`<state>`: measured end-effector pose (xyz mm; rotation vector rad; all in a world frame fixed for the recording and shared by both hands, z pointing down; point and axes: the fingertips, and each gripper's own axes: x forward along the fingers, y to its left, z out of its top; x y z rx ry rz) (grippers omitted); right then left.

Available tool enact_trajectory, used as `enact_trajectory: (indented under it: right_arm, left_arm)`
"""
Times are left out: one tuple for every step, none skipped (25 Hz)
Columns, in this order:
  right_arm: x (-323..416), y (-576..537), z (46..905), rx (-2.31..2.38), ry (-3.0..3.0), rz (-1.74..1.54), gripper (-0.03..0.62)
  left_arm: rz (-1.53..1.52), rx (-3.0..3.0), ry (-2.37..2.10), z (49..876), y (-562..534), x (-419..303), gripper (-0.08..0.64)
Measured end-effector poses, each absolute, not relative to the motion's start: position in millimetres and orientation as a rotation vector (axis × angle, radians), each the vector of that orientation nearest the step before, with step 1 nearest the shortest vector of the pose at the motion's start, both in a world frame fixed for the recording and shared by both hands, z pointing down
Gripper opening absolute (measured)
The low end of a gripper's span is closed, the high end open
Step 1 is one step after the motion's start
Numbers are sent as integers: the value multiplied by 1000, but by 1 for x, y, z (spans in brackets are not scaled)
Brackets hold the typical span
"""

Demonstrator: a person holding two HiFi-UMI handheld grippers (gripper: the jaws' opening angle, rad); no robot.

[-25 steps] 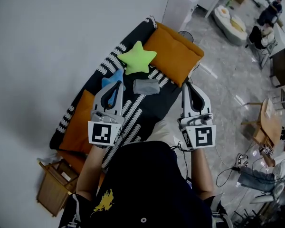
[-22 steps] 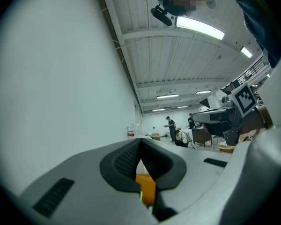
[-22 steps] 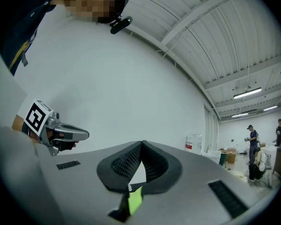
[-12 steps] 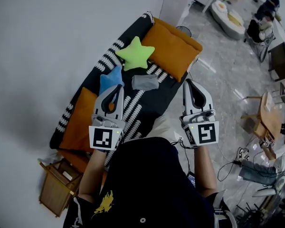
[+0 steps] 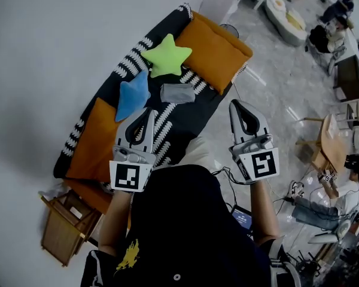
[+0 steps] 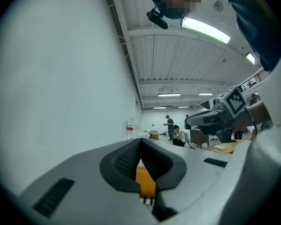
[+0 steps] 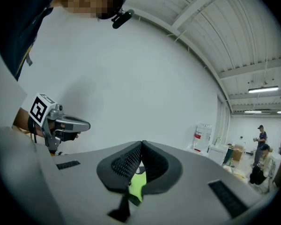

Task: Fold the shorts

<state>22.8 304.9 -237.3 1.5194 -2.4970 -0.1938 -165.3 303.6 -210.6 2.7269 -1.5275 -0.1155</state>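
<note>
- The left gripper and right gripper are held closed, empty, short of the sofa.
- The grey shorts are seen bunched just beside the green star cushion.
- The jaws are best opened early, and the shorts spread flat before folding.

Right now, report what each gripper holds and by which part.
Nothing. The left gripper and the right gripper are both shut and empty; the grey shorts lie apart from them on the sofa.
</note>
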Motion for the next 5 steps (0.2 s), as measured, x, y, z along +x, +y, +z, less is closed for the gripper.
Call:
enact_trajectory:
  right_arm:
    - [19, 304, -236, 1492, -2491, -198, 14]
    - [16, 303, -233, 1461, -2489, -209, 14]
    - [11, 302, -232, 1431, -2492, -224, 14]
    - [6, 301, -231, 1403, -2499, -243, 14]
    - [1, 300, -230, 1376, -2505, -261, 14]
  left_arm:
    - [-112, 2725, -1530, -209, 303, -167, 14]
    - [-111, 2723, -1533, -207, 303, -169, 14]
    - [-110, 2720, -1535, -206, 302, -171, 14]
    - [-110, 2716, -1538, -205, 301, -173, 14]
    - [-110, 2712, -1541, -203, 301, -176, 14]
